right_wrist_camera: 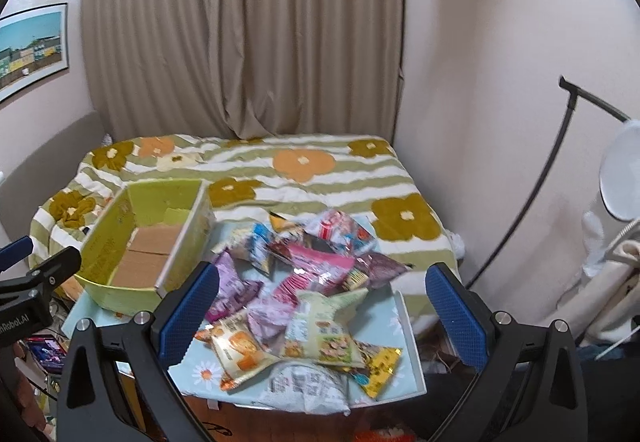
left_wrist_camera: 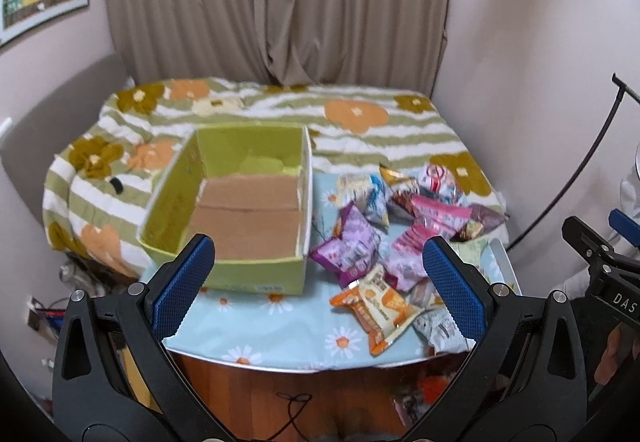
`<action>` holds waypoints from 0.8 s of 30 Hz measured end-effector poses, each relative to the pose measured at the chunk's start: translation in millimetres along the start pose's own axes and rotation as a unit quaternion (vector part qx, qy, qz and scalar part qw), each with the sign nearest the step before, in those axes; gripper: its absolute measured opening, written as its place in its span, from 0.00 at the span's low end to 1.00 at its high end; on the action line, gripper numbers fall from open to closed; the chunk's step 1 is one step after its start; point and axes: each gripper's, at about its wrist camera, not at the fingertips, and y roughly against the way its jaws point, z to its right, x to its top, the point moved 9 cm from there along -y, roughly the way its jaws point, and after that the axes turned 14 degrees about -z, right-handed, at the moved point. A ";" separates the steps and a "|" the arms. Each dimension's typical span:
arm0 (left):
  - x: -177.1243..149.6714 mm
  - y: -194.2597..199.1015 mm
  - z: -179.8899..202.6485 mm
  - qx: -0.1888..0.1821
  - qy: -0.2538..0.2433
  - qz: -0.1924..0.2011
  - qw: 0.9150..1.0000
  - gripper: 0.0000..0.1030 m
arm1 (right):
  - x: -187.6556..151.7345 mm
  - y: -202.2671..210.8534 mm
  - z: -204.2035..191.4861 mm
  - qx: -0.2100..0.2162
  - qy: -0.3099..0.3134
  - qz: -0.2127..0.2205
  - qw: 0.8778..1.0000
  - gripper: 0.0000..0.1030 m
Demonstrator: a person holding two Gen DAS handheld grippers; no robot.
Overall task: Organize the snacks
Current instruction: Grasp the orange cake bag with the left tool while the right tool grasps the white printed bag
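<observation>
Empty box on the left, snack heap on the right, both of your claws spread wide and holding nothing.

The bed [left_wrist_camera: 360, 129] lies far behind; the counter [left_wrist_camera: 280, 326] carries the open-topped box [left_wrist_camera: 244, 217] so packets can likely drop straight in, its right wall just beside the snack pile [right_wrist_camera: 304, 298]. The pile's near packets reach the counter's near edge, so pick those carefully. Your left claw [left_wrist_camera: 316, 282] and right claw [right_wrist_camera: 320, 306] hover above with free room overhead.
</observation>
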 end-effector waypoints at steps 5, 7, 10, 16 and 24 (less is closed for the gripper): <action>-20.3 -46.1 13.1 -0.039 0.005 -0.059 0.997 1.00 | -24.5 -25.8 17.2 -0.011 -0.022 -0.045 0.999 1.00; -34.0 -70.0 18.7 -0.049 0.000 -0.093 0.995 1.00 | -39.3 -42.1 21.6 -0.009 -0.036 -0.072 0.997 1.00; -53.0 -98.1 31.3 -0.063 0.007 -0.131 0.989 1.00 | -59.0 -62.6 26.2 -0.004 -0.049 -0.101 0.994 1.00; -81.9 -145.3 48.1 -0.065 0.025 -0.201 0.977 1.00 | -96.5 -109.3 23.6 0.034 -0.061 -0.170 0.983 1.00; -89.1 -193.3 64.1 -0.049 0.040 -0.246 0.967 1.00 | -122.4 -154.7 -5.1 0.078 -0.008 -0.229 0.970 1.00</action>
